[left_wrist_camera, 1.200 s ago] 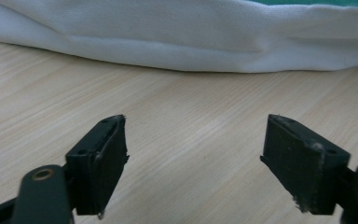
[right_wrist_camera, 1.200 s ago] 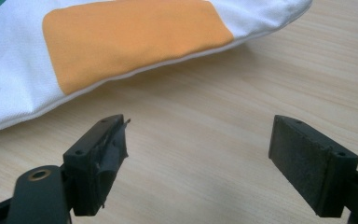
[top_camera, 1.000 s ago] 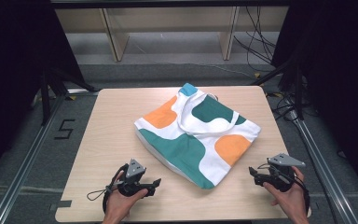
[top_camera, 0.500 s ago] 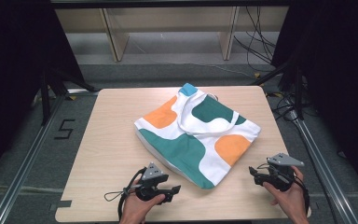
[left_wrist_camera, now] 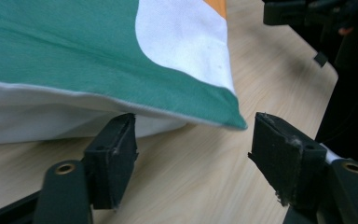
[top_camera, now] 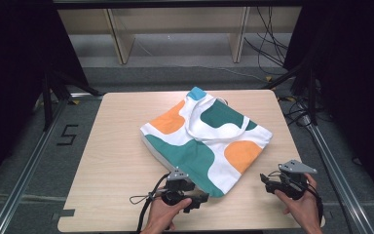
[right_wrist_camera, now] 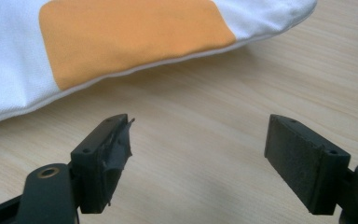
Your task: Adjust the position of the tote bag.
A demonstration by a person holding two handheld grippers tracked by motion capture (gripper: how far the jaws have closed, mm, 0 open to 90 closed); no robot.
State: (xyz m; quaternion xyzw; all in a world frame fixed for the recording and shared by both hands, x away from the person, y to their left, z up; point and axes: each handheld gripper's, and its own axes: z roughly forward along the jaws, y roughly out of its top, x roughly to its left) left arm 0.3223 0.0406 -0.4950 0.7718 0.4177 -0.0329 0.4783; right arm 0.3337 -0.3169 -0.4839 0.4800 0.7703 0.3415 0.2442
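Left gripper [top_camera: 200, 199] closing in on the near corner of the white cloth tote bag with green and orange patches [top_camera: 209, 141]

The bag lies flat mid-tabletop [top_camera: 117, 146]. The left fingers [left_wrist_camera: 114, 158] have just been opening, corner between them, unpinched; closing early could catch one layer or push the corner away. The right gripper [top_camera: 268, 181] is spread and empty, apart from the bag.

Tote bag [left_wrist_camera: 74, 51] runs off the frame (left gripper view).
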